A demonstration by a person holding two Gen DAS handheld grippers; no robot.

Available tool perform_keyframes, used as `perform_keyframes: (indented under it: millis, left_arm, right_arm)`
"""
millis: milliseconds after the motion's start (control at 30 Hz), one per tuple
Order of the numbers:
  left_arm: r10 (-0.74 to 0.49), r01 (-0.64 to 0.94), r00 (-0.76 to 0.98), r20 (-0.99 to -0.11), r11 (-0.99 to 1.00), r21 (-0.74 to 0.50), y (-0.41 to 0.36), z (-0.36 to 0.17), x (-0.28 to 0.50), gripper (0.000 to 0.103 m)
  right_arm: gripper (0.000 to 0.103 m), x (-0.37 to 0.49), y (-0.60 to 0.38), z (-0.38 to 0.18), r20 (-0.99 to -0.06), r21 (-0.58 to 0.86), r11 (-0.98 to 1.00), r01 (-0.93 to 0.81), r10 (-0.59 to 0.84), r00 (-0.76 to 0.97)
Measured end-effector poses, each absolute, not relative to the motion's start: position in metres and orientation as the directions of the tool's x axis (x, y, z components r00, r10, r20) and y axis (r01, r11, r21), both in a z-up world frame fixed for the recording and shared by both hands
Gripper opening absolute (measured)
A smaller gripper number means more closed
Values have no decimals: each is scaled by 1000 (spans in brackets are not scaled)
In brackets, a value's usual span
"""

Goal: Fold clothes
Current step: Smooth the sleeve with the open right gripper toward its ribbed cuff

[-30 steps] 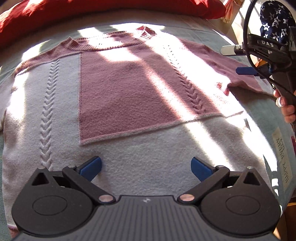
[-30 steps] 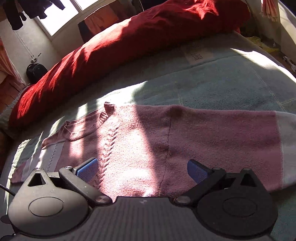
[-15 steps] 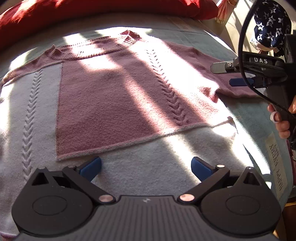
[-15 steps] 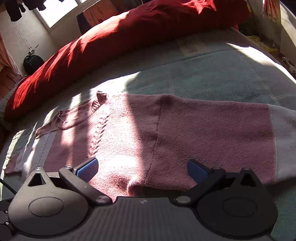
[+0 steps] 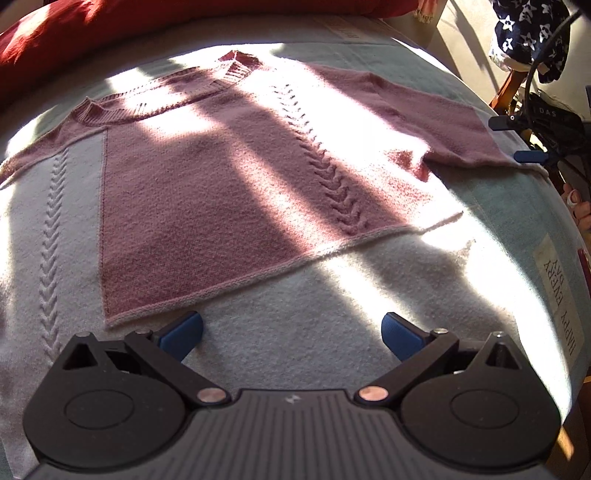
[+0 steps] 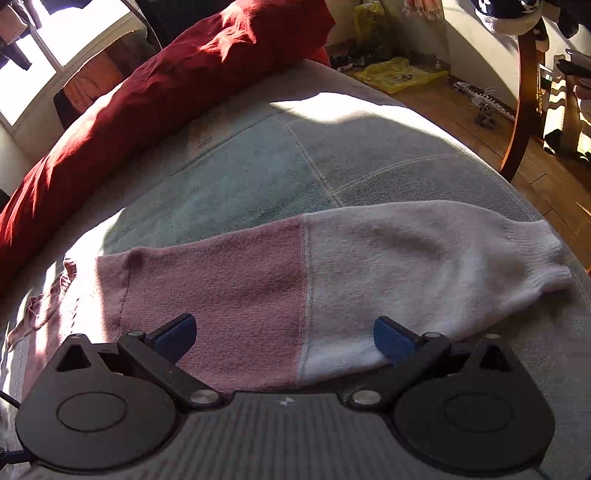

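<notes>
A pink and white knit sweater (image 5: pixel 229 177) lies flat, front up, on the bed, neckline toward the far side. My left gripper (image 5: pixel 291 334) hovers open over its white lower part, nothing between the fingers. In the right wrist view the sweater's sleeve (image 6: pixel 295 280) stretches out to the right, pink near the shoulder, white toward the cuff (image 6: pixel 550 258). My right gripper (image 6: pixel 284 334) is open just above the sleeve's near edge, holding nothing. The left wrist view also catches the right gripper (image 5: pixel 517 140) at the far right, beside the sleeve.
A pale green blanket (image 6: pixel 295 155) covers the bed. A red duvet (image 6: pixel 147 96) is bunched along the far side. Wooden floor with a yellow bag (image 6: pixel 399 74) and a chair leg (image 6: pixel 524 110) lies beyond the bed's right edge. A star-patterned cloth (image 5: pixel 528 33) hangs at the upper right.
The right gripper has swung right along the sleeve, from the shoulder to the pink-white seam, bringing the cuff into view. The left gripper shifted slightly over the hem. Both stayed open.
</notes>
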State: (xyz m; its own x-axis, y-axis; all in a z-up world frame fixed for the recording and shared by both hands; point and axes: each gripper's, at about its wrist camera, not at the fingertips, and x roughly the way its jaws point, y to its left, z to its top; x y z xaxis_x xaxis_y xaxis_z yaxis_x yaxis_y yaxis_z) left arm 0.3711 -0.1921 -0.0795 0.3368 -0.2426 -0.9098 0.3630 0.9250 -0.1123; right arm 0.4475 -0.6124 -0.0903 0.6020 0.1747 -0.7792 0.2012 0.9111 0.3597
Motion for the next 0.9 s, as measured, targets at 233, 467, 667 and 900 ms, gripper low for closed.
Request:
perform_keyframes:
  millis: [233, 467, 667, 900]
  left_arm:
    - [-239, 371, 323, -915, 922, -110, -198, -78, 376, 102]
    - [-239, 424, 312, -919, 901, -91, -206, -68, 376, 102]
    - [-226, 440, 304, -926, 895, -74, -210, -65, 380, 102]
    - [-231, 458, 292, -928, 886, -76, -215, -66, 377, 102]
  right_arm:
    - [103, 448, -657, -77, -727, 360, 895, 265, 92, 680]
    - [103, 463, -674, -116, -800, 211, 921, 328, -30, 599]
    - [103, 462, -697, -105, -797, 251, 880, 403, -49, 602]
    - [103, 480, -670, -107, -831, 202, 931, 305, -2, 556]
